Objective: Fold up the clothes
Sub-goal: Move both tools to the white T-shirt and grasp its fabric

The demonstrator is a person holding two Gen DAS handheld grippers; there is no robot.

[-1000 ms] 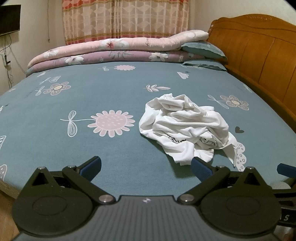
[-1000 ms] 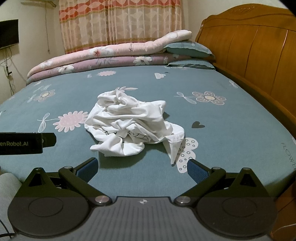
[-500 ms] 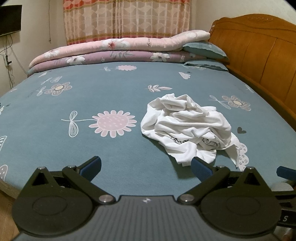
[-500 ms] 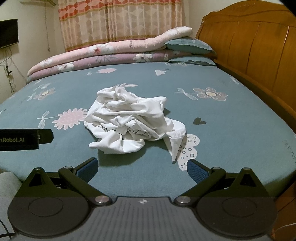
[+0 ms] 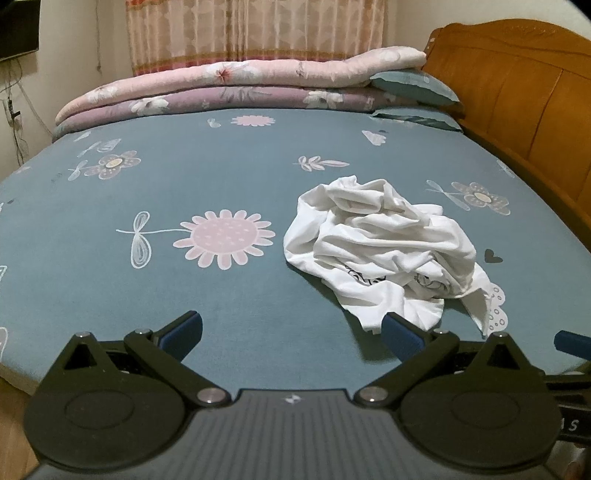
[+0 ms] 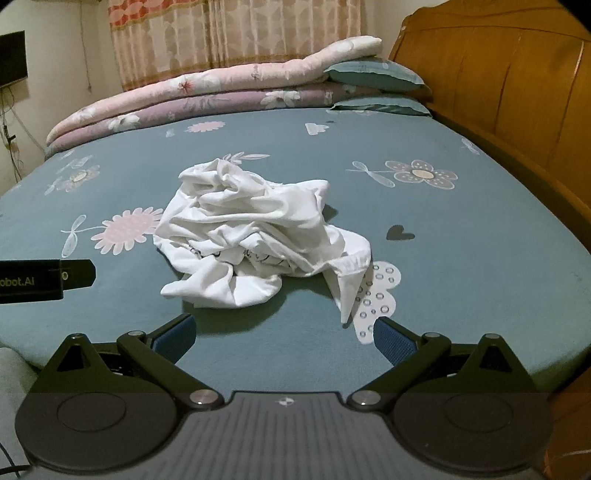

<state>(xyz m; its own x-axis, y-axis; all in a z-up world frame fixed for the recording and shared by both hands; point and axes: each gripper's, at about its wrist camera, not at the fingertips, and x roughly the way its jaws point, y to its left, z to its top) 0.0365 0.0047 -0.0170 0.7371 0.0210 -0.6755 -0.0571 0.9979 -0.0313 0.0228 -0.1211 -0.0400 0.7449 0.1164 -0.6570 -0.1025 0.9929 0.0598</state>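
A crumpled white garment with a dark print lies in a heap on the teal flowered bed sheet. In the right wrist view the same garment sits straight ahead, a sleeve or hem trailing toward the near right. My left gripper is open above the bed's near edge, its right blue pad just in front of the garment's near corner. My right gripper is also open, short of the heap, with nothing between its fingers. The left gripper's body shows at the left edge of the right wrist view.
Folded pink and mauve quilts and teal pillows are stacked along the far side of the bed. A wooden headboard runs along the right. Curtains hang behind. A dark screen is mounted on the left wall.
Both grippers have moved slightly forward toward the garment, which now looks a little closer. The garment has not moved and both grippers stay open.
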